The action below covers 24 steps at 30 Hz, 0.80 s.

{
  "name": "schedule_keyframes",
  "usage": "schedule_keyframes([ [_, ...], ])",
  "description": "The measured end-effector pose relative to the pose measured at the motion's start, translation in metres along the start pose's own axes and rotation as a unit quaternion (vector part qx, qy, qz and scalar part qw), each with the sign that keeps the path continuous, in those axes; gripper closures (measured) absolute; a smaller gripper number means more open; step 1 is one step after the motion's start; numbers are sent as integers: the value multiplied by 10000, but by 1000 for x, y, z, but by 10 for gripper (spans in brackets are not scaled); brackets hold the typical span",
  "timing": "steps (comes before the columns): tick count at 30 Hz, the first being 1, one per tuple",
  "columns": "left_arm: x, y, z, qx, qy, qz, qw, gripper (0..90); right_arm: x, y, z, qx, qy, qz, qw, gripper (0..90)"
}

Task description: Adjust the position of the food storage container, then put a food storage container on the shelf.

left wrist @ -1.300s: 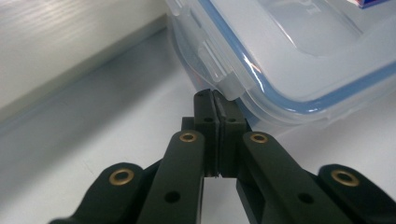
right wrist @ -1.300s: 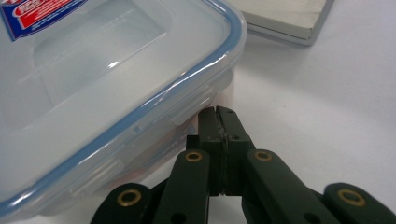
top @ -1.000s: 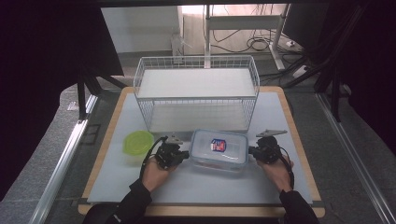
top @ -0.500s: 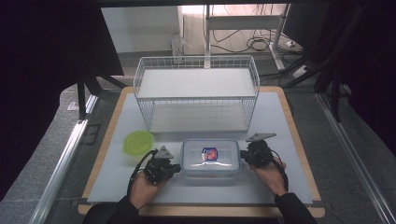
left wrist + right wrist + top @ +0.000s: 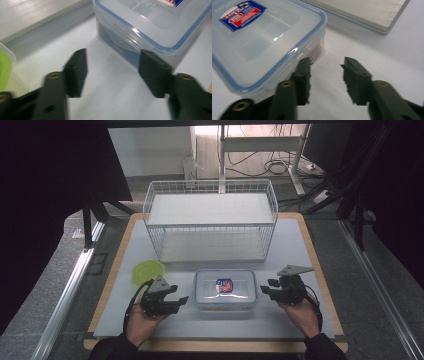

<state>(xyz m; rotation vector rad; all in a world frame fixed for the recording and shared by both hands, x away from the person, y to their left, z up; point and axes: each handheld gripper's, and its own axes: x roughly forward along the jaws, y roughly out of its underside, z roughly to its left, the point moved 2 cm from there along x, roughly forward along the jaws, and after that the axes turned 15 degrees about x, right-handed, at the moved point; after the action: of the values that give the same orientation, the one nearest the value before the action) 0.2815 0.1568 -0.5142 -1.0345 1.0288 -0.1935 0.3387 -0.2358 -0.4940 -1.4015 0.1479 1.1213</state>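
A clear lidded food container (image 5: 226, 290) with a blue seal and a red-and-blue label rests on the white mat near the front. My left gripper (image 5: 183, 300) is just off its left end, and the right gripper (image 5: 264, 290) just off its right end. In the left gripper view the left gripper (image 5: 113, 55) has its jaws apart over bare mat, with the container's (image 5: 150, 22) latch side just ahead. In the right gripper view the right gripper (image 5: 327, 62) also stands open beside the container's (image 5: 262, 40) corner. Both pairs of jaws have just been opening, with nothing between them.
A white wire basket (image 5: 210, 220) with a pale shelf board stands behind the container at mid table. A green lidded tub (image 5: 147, 270) sits to the left, just beyond my left gripper. The mat's front edge lies close under both hands.
The container first slid toward the front and a little left with both grippers shut at its ends. Both grippers have since drawn back from it and opened.
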Motion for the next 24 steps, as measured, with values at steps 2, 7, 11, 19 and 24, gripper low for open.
schedule_keyframes([
  [2, -2, 3, 2, -18, 34, -80, 10000, 294, -3, 1, 1, -8, -7, -39, 10000, 441],
  [7, -3, 4, 3, 39, 43, -168, 9998, 176, -7, 3, 1, 1, -25, -50, 10000, 306],
  [11, 2, 2, 3, 157, 116, -248, 9995, 74, -10, 0, -1, 44, -151, -171, 9997, 222],
  [19, 7, -16, 8, 3, 431, -347, 9985, 52, -8, -5, 8, 29, -380, -172, 9991, 107],
  [24, 26, -29, 10, -53, 588, -229, 9980, 39, -2, -7, 15, 84, -481, -25, 9988, 47],
])
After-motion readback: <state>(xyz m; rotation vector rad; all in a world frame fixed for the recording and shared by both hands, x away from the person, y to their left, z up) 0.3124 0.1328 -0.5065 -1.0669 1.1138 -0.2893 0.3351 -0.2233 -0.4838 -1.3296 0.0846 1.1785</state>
